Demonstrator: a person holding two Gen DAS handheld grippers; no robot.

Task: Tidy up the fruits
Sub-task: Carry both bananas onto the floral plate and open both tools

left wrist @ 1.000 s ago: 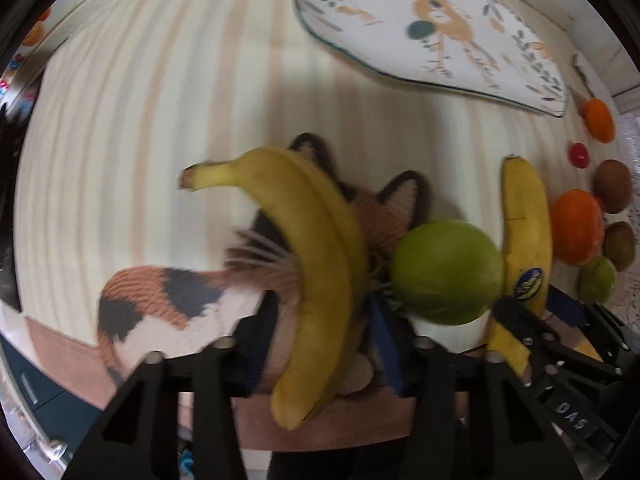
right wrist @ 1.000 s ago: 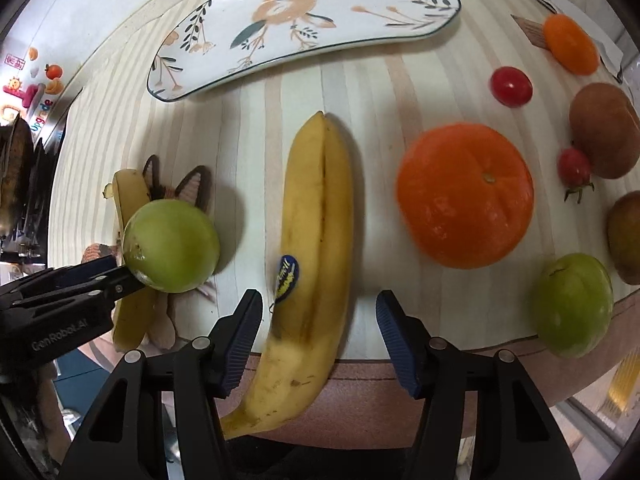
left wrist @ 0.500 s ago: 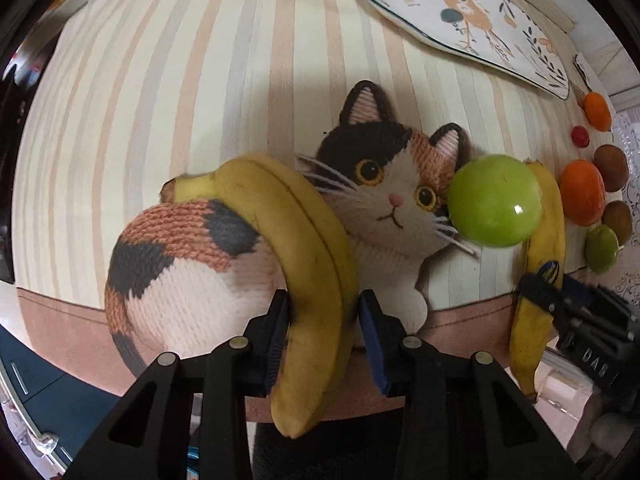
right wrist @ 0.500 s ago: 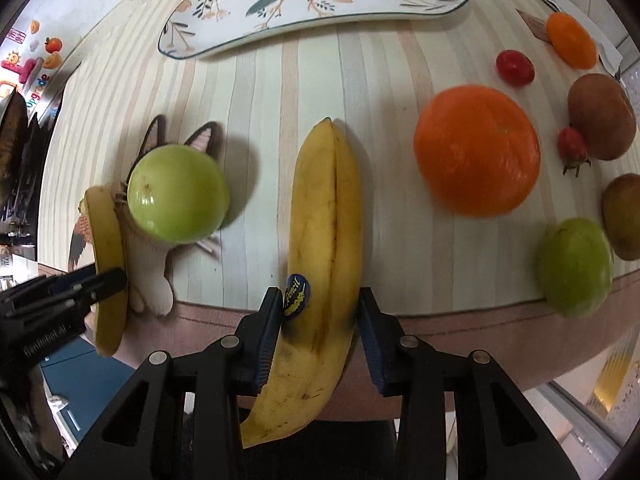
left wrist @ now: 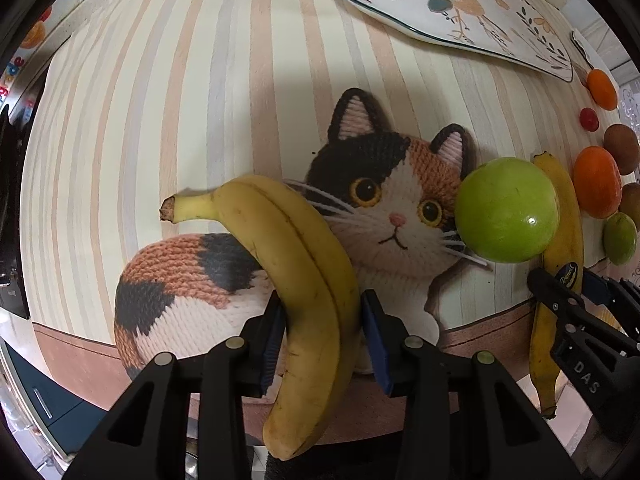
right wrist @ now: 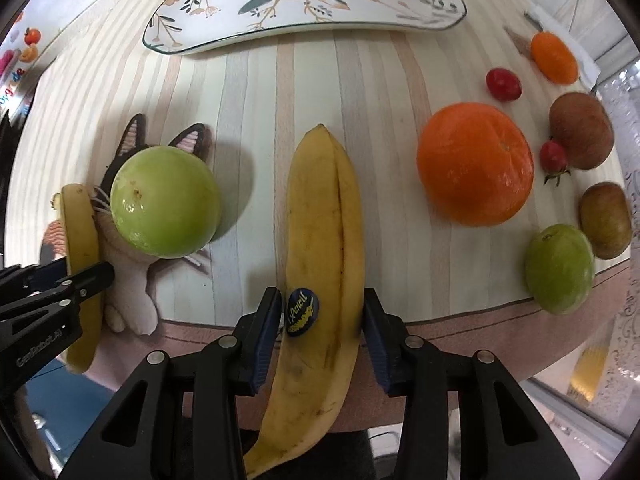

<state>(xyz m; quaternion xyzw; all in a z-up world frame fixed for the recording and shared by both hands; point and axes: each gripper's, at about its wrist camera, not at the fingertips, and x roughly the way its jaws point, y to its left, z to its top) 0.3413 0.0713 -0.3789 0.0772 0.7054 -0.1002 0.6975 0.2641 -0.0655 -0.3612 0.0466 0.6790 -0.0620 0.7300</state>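
My left gripper (left wrist: pixel 322 340) is shut on a curved yellow banana (left wrist: pixel 296 264), held above a cat-shaped mat (left wrist: pixel 384 200). My right gripper (right wrist: pixel 320 328) is shut on a second banana (right wrist: pixel 324 240) that bears a blue sticker and points toward the plate. A large green apple (left wrist: pixel 506 210) sits on the mat's right edge, between the two bananas; it also shows in the right wrist view (right wrist: pixel 164 202). The right gripper and its banana (left wrist: pixel 560 240) show at the right of the left wrist view.
A white floral curved plate (right wrist: pixel 360 12) lies at the back of the striped table. To the right lie a big orange (right wrist: pixel 476 164), a small green apple (right wrist: pixel 560 268), two kiwis (right wrist: pixel 580 130), cherry tomatoes (right wrist: pixel 503 84) and a small orange (right wrist: pixel 554 56). The table's front edge is just below both grippers.
Both grippers closed on their bananas. The left one lifted its banana up and back off the cat mat, which is now uncovered. The right one pulled its banana back slightly.
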